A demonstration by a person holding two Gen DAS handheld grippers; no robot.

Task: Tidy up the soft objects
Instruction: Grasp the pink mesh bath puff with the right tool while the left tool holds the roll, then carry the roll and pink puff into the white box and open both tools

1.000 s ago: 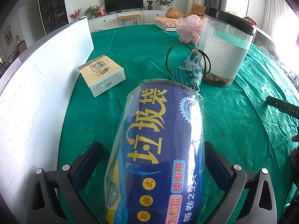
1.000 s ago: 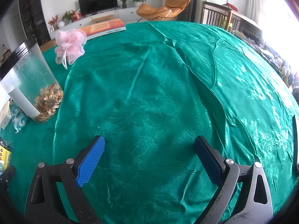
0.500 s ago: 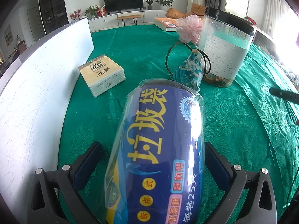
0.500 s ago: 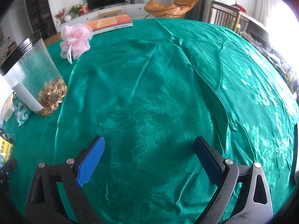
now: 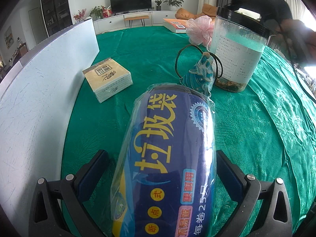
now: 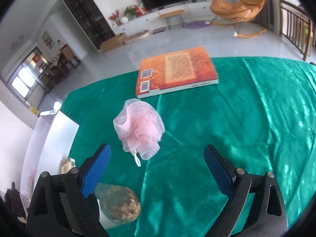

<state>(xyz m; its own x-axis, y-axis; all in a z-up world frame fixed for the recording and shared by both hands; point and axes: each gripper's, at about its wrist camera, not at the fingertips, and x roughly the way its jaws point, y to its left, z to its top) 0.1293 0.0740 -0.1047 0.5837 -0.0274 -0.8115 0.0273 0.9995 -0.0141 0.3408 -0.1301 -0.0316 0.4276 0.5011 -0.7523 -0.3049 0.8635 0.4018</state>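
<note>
My left gripper (image 5: 162,167) holds a blue plastic-wrapped roll of garbage bags (image 5: 167,158) between its fingers, above the green tablecloth (image 5: 256,138). A tissue pack (image 5: 107,79) lies left by the white box wall (image 5: 39,98). A small blue patterned pouch (image 5: 199,77) with a black cord stands ahead. A pink mesh bath puff (image 6: 139,129) lies on the cloth in the right wrist view, ahead of my open, empty right gripper (image 6: 157,165); it also shows in the left wrist view (image 5: 199,30).
A clear jar with a black lid (image 5: 237,51) stands right of the pouch; I look down on it in the right wrist view (image 6: 118,205). An orange book (image 6: 175,73) lies at the table's far edge. The white box (image 6: 47,138) stands at left.
My right gripper has risen and swung left over the jar, so the pink puff now lies just ahead of its fingers. The left gripper and roll have not moved.
</note>
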